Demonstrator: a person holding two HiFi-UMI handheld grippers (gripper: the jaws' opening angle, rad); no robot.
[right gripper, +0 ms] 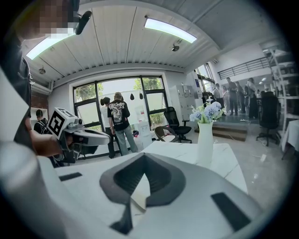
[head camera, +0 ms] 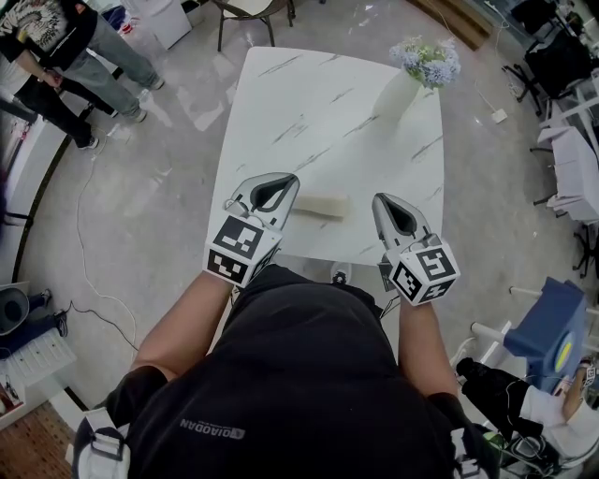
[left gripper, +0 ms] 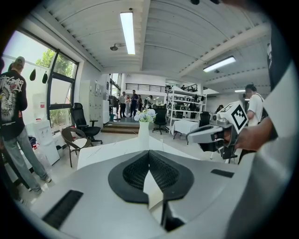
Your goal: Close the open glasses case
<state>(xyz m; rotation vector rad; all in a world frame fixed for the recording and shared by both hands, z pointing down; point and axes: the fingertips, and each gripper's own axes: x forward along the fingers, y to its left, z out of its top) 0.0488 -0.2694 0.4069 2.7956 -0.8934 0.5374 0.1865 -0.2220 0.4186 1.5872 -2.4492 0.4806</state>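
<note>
A cream oblong glasses case [head camera: 318,206] lies flat near the front edge of the white marble table [head camera: 309,112]; from above it looks like a low block, and I cannot tell how its lid stands. My left gripper [head camera: 288,179] hovers just left of the case, its jaws meeting at the tip. My right gripper [head camera: 379,199] hangs just right of the case, also shut. In the left gripper view the left gripper [left gripper: 149,152] holds nothing, and the right gripper [left gripper: 210,135] shows at the side. In the right gripper view the right gripper [right gripper: 144,157] is likewise empty.
A white vase [head camera: 397,92] with pale blue flowers stands at the table's far right. People [head camera: 65,56] stand at the far left on the floor. A chair [head camera: 251,11] sits beyond the table. A blue chair [head camera: 547,323] and a cable [head camera: 89,299] lie near me.
</note>
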